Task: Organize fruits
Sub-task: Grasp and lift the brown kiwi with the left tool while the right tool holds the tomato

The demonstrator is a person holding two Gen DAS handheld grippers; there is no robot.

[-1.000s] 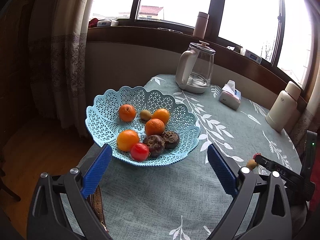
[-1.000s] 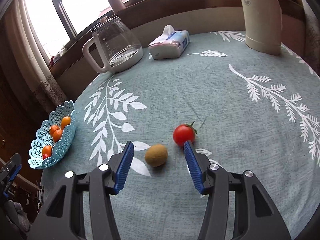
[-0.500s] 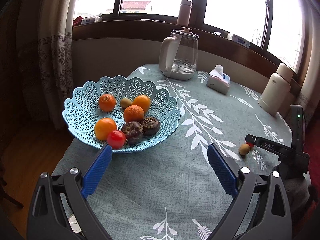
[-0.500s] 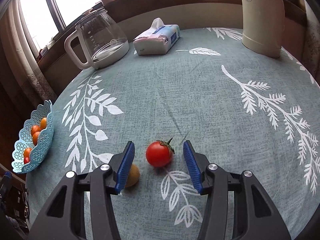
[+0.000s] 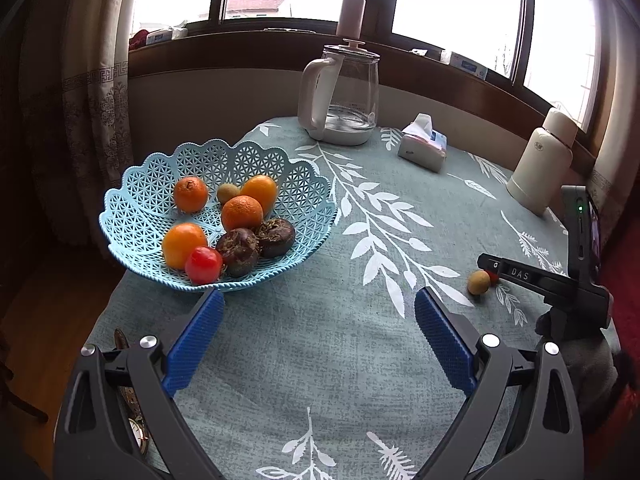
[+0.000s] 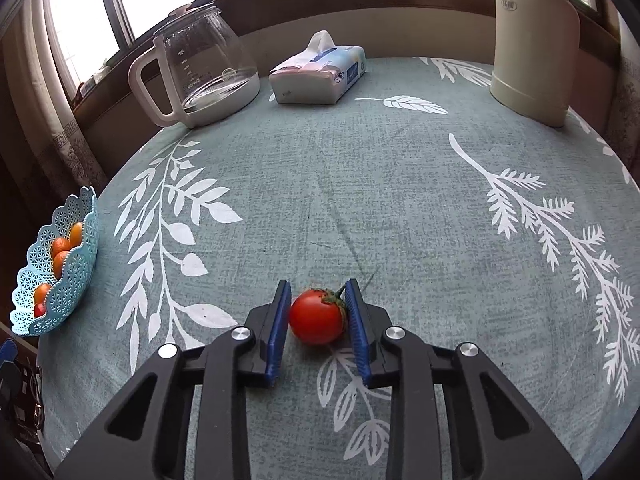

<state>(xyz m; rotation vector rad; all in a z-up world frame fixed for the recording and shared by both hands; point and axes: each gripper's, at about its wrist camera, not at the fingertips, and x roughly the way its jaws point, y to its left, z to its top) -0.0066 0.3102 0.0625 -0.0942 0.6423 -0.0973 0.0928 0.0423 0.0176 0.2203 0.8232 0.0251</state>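
Tomato (image 6: 318,316) now pinched by narrowed right tool (image 6: 318,320), left tool (image 5: 316,340) still wide

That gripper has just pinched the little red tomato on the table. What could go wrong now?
Three things, perhaps. The right gripper pinches the tomato between flat pads; too hard a squeeze could bruise or split it, too light and the round fruit may slip out. The kiwi lies right beside that gripper and might get knocked rolling. The basket sits at the table's edge, already holding seven fruits, so a dropped tomato could bounce out.
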